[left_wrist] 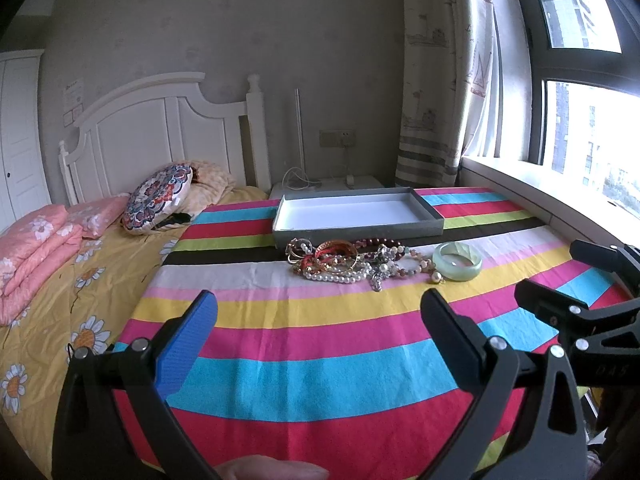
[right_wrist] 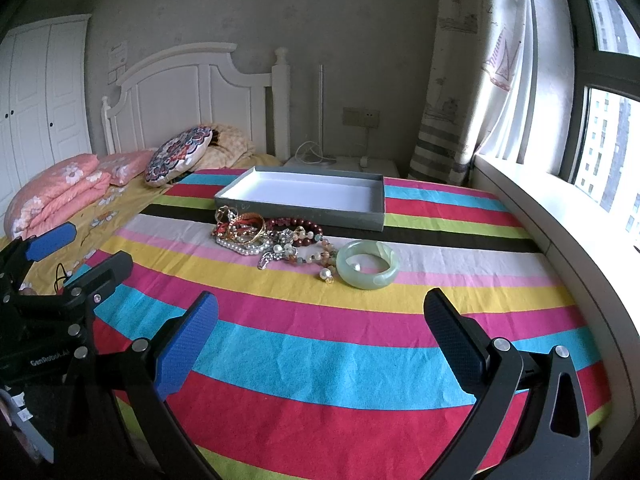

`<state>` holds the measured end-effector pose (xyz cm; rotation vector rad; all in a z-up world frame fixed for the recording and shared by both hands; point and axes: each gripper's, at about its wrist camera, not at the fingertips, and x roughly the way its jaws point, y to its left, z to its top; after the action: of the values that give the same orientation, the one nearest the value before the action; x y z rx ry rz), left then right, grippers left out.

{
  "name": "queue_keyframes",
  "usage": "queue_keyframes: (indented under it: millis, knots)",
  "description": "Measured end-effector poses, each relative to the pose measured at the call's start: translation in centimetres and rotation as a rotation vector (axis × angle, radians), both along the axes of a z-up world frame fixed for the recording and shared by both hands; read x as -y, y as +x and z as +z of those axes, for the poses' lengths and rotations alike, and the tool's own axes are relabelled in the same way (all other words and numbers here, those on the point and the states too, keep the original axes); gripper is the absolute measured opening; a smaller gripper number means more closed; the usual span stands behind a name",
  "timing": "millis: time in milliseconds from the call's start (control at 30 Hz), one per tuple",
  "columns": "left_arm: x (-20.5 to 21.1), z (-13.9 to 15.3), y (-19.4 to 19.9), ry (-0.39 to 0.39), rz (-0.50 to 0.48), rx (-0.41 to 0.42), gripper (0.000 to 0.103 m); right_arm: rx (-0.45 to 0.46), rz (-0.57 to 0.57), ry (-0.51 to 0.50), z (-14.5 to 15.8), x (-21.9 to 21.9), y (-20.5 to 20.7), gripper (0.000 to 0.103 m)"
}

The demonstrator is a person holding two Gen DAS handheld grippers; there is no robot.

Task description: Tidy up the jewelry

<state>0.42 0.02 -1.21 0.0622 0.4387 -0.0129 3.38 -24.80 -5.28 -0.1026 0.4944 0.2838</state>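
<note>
A tangled heap of jewelry (left_wrist: 352,264) (right_wrist: 264,236) lies on the striped cloth: pearl strands, gold and red bangles, dark red beads, a silver brooch. A pale green jade bangle (left_wrist: 457,261) (right_wrist: 367,264) rests at the heap's right end. Just behind stands a shallow grey box (left_wrist: 356,216) (right_wrist: 308,196) with a white, empty inside. My left gripper (left_wrist: 320,312) is open, well short of the heap. My right gripper (right_wrist: 322,312) is open too, nearer the bangle, with nothing between its fingers. Each gripper shows at the edge of the other's view.
The striped cloth (left_wrist: 320,360) covers a bed, with a yellow flowered sheet (left_wrist: 52,300), pink folded bedding (left_wrist: 32,248) and a round patterned cushion (left_wrist: 158,196) to the left. A white headboard (left_wrist: 160,132) stands behind. A windowsill (right_wrist: 560,216) and curtain (right_wrist: 472,80) run along the right.
</note>
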Motion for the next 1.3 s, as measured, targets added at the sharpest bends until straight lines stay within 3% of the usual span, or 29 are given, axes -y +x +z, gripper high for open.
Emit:
queue_keyframes:
  millis: [1033,1300]
  knots:
    - [0.4,-0.2,-0.2,0.005,-0.005,-0.001,0.101,0.012,-0.009,0.02,0.2,0.6,-0.1,0.099]
    - [0.2,-0.6,0.3,-0.044,0.005,-0.018,0.101,-0.018,0.013,0.062,-0.4,1.3,0.6,0.099]
